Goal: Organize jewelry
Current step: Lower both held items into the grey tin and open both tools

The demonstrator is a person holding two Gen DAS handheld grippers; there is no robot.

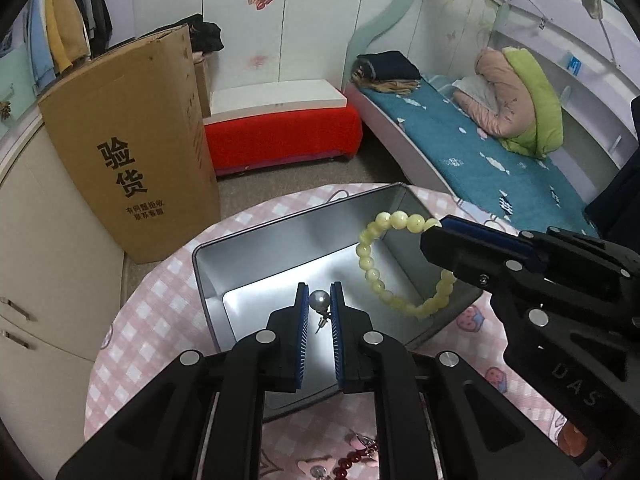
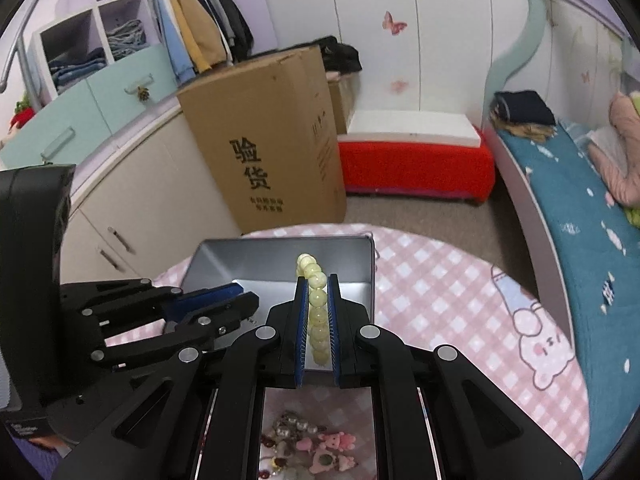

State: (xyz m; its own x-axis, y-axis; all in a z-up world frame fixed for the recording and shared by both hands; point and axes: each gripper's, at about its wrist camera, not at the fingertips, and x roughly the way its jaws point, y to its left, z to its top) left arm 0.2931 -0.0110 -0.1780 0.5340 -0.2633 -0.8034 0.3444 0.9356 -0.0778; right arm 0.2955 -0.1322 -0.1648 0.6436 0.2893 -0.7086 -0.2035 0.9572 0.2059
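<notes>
1. Your left gripper (image 1: 319, 306) has its jaws pinching a pearl stud earring (image 1: 319, 301) by the pearl, with the post hanging down between the pads. It sits above the open metal tin (image 1: 280, 240), near the tin's front wall.
2. The earring is tiny, light, hard and round, so it is probably slippery against the pads. Contact looks like just the sides of the pearl. Don't ease the squeeze until you're low over the tin floor, or it may bounce or roll.
3. The post looks thin and likely bends. Keep it off the tin rim.
4. Your right gripper (image 2: 319, 308) has its jaws clamped on a pale yellow bead bracelet (image 1: 400, 264). The left view shows the loop hanging free over the right side of the tin, its low end near the rim.
5. The bracelet is light with hard, smooth beads, probably on a stretch cord, so expect the loop to flop and swing. The pads cover several beads in a row, which is a decent hold. Lower it slowly so the dangling part lands inside, not across the wall.
6. More jewelry (image 2: 308, 444) lies on the pink checked counter (image 2: 440, 280) beneath the grippers. The pieces look small and bunched, so take 1 at a time.
</notes>
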